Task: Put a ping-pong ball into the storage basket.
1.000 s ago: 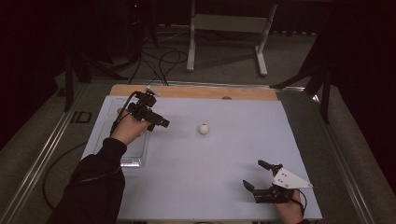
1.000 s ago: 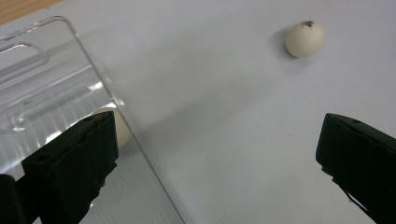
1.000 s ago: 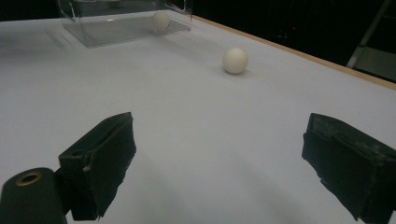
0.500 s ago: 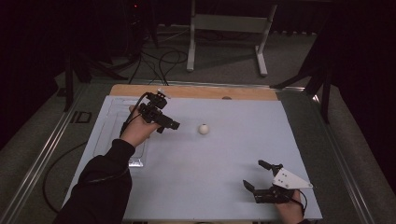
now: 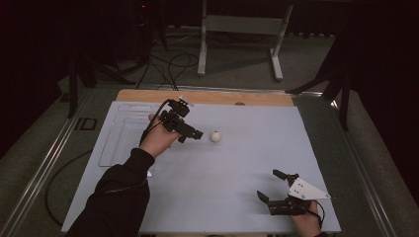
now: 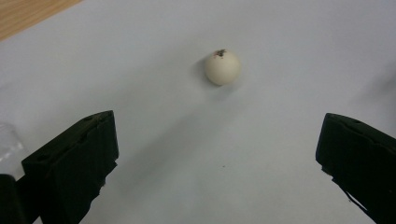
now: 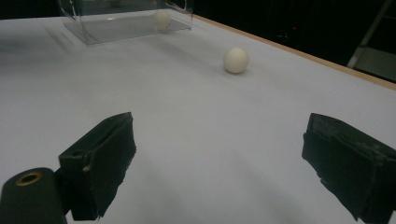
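Jaws on your left gripper (image 5: 190, 134) stand wide apart just beside the white ball (image 5: 215, 136) on the table (image 5: 222, 192), while your right gripper (image 5: 276, 190) rests spread and holding nothing near the front edge

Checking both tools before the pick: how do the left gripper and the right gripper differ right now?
The left gripper is raised above the table and points at the white ball close by; the right gripper sits low at the near edge, far from that ball. The right gripper carries a grey three-cornered plate; I see none on the left gripper. Both have open jaws and hold nothing.
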A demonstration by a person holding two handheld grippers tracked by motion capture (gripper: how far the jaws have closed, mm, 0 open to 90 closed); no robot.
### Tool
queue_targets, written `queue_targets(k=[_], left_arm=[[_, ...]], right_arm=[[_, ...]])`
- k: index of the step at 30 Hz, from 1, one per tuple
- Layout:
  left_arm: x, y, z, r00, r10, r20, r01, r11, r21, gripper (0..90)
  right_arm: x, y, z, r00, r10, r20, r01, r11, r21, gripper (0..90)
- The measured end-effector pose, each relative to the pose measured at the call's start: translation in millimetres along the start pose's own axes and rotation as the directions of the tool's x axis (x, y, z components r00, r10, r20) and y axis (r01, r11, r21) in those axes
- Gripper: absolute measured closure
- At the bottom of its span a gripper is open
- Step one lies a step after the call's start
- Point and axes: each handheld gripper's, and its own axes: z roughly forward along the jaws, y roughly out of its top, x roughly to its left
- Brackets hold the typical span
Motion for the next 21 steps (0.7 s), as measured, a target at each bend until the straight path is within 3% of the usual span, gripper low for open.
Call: queue_targets(k=[15, 21], left_arm=[[-14.7, 12.0, 20.9, 0.9994, 0.018, 0.029, -0.017, 0.9992, -0.036, 0.1], [-19.4, 17.4, 33.2, 0.9996, 0.013, 0.024, -0.013, 0.9999, 0.0, 0.1]], right_arm=[[0.0, -0.1, -0.4, 1.0, 0.005, -0.004, -0.005, 1.0, -0.002, 9.3], [-0.4, -0.2, -0.2, 1.0, 0.002, -0.007, -0.002, 1.0, 0.0, 9.3]])
